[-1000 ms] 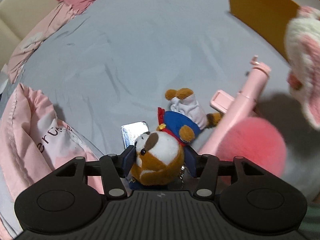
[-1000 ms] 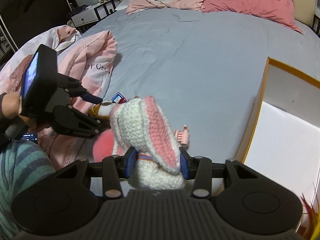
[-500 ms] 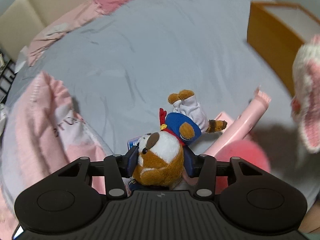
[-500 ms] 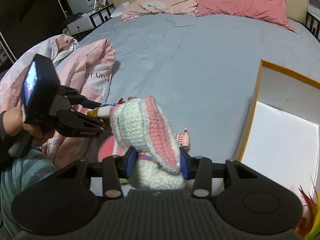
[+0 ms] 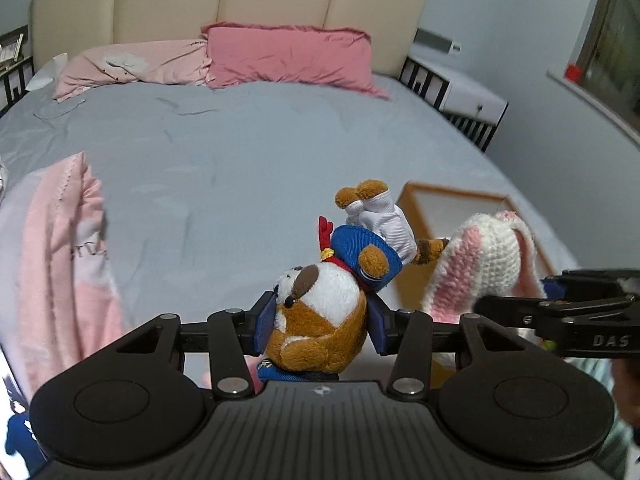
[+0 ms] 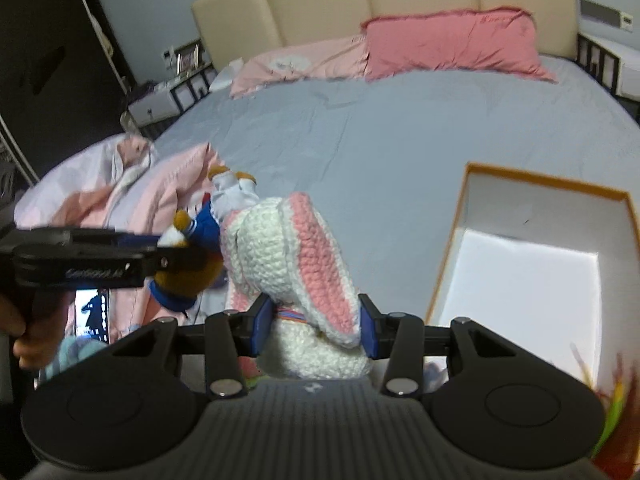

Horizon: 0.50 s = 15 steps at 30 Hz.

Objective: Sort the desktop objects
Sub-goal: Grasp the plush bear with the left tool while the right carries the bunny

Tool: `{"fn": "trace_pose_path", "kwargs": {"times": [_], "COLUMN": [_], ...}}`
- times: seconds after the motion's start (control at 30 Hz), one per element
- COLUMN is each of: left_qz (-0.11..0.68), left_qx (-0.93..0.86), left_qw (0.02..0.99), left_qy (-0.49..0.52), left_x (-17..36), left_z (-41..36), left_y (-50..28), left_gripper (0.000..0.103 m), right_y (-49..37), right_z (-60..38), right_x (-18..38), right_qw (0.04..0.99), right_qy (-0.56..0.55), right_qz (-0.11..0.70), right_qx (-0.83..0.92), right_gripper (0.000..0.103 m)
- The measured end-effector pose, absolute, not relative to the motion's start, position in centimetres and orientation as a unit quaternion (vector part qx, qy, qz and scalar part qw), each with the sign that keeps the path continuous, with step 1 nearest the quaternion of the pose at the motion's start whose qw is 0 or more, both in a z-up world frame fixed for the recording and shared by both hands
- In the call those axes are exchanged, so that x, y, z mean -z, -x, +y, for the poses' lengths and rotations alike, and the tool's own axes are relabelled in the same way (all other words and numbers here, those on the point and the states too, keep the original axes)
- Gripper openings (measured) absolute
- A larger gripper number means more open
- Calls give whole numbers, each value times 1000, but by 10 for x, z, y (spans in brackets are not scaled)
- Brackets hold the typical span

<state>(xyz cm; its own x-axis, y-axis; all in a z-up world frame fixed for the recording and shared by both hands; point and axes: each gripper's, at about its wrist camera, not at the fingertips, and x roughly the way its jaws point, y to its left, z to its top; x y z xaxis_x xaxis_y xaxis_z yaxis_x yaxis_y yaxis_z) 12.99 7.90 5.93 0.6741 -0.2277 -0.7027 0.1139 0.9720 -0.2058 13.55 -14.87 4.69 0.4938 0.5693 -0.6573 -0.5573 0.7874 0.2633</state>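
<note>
My left gripper [image 5: 322,322] is shut on a brown-and-white plush dog [image 5: 320,312] in a blue jacket and white trousers, held head-first in the air above the bed. My right gripper [image 6: 316,326] is shut on a white-and-pink crocheted rabbit [image 6: 296,264], also lifted. The two toys hang side by side: the rabbit [image 5: 484,260] shows at the right of the left wrist view, the dog [image 6: 200,236] at the left of the right wrist view. An open orange box with a white inside [image 6: 520,276] stands on the bed just right of the rabbit; it also shows in the left wrist view [image 5: 456,200].
The grey bedsheet [image 5: 240,152] spreads ahead, with pink pillows [image 5: 288,56] and a beige headboard [image 5: 224,0] at the far end. A crumpled pink quilt [image 5: 60,240] lies on the left. A white nightstand [image 5: 468,96] stands at the far right.
Both grippers have lifted their toys off the bed and tilted up, so the headboard is now in view. The pink stick and pink ball have dropped out of sight. The box has come closer.
</note>
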Motion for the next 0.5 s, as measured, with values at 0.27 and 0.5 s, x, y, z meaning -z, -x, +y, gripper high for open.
{"fn": "trace_pose_path", "kwargs": {"times": [0.27, 0.5], "left_qz": [379, 396], "left_qx": [129, 161], "left_qw": [907, 893], "left_qy": [127, 138], "left_x": [-75, -67], "left_z": [38, -14], "left_y": [-157, -190], "left_gripper": [54, 54], "right_y": [-138, -153], "right_z": [-215, -278], "right_x": [-77, -76], "right_qw": [899, 916], "right_qy": [-38, -80], "right_qz": [348, 347], "right_qx": [-261, -188], "right_gripper": [46, 46]}}
